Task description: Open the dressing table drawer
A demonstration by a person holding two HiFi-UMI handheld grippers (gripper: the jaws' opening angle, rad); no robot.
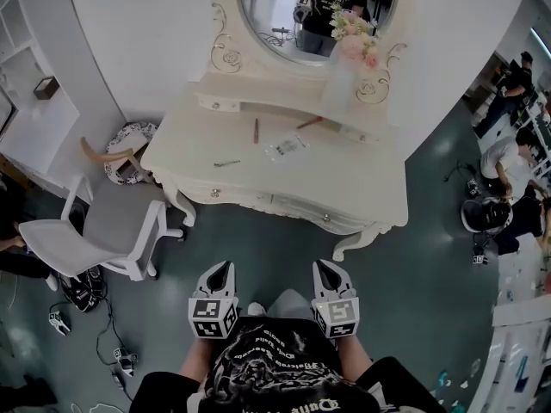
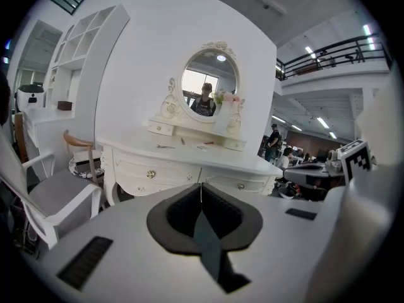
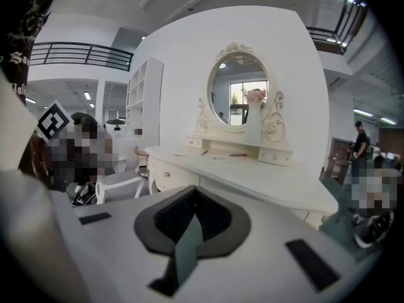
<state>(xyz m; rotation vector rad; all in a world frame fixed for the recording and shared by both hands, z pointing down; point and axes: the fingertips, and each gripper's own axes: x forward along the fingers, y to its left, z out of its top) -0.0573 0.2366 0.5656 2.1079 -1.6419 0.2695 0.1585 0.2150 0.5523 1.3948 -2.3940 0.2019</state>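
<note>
The white dressing table [image 1: 258,166] stands ahead of me against a curved white wall. Its front drawers [image 1: 297,206] are closed, with small knobs [image 1: 214,194] on them. Both grippers hang over the floor, well short of the table. My left gripper [image 1: 222,272] is shut with nothing in it, and so is my right gripper [image 1: 325,271]. The left gripper view has the shut left gripper [image 2: 201,185] pointing at the drawer front [image 2: 158,172] and a knob [image 2: 150,174]. The right gripper view has the shut right gripper [image 3: 192,192] facing the table's left end and a knob [image 3: 166,174].
A white chair [image 1: 103,231] stands left of the table, with cables [image 1: 103,325] on the floor near it. An oval mirror [image 1: 314,11] and a vase of flowers [image 1: 353,41] top the table; small items [image 1: 284,147] lie on it. People [image 1: 508,162] are at the right.
</note>
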